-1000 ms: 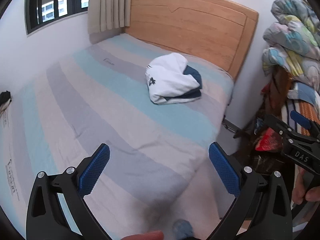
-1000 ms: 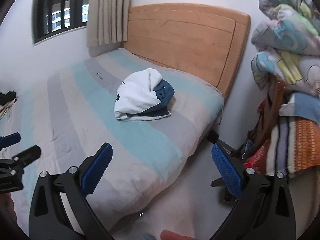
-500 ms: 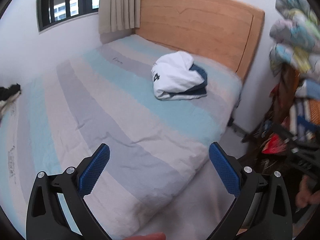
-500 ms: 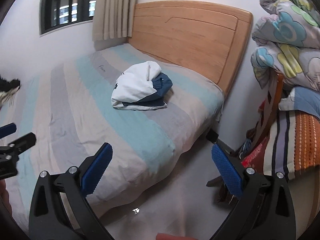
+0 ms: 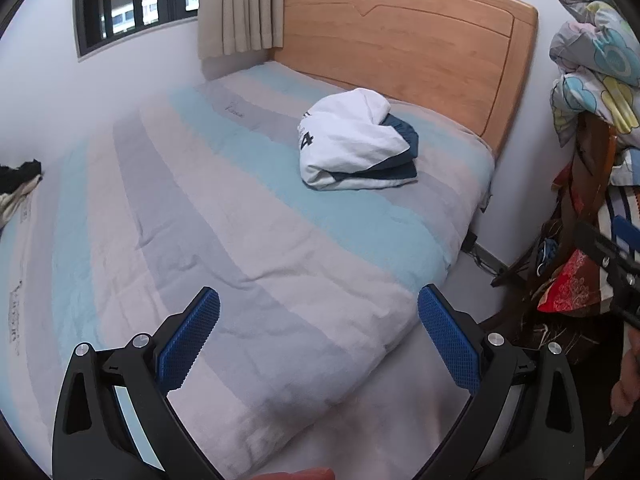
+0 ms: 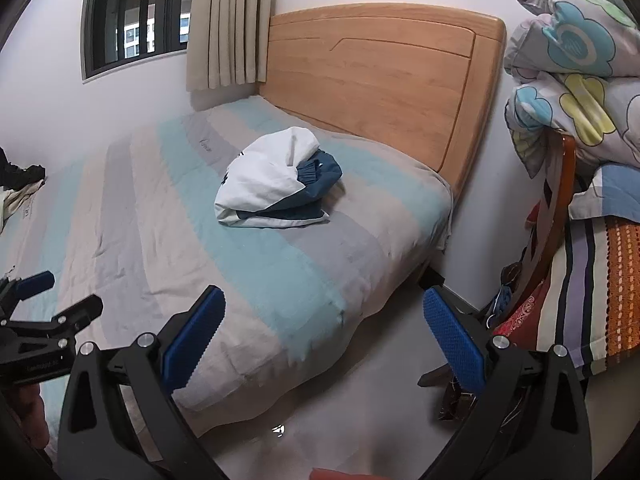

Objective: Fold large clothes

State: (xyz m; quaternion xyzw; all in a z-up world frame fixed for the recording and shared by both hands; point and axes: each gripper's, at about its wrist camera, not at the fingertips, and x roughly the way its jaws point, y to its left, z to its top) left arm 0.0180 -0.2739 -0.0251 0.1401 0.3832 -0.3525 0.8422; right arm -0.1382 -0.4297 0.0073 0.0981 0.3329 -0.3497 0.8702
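Clothes (image 5: 356, 142), soft white-and-navy, seemingly folded, mound on striped bedsheet (image 5: 240, 216); both grippers' fingers wide, empty.

Location type: domestic bedroom; identifying features follow. A bed (image 5: 248, 216) with a striped sheet in grey, pale blue and off-white fills most of the floor area; a light wooden headboard (image 5: 404, 36) stands against the white wall; a barred window (image 6: 132, 24) with a beige curtain (image 6: 228, 24) drawn to one side is set above the bed; flower-print quilts (image 6: 576, 60) and striped bedding (image 6: 592, 288) are stacked on a chair beside the bed.
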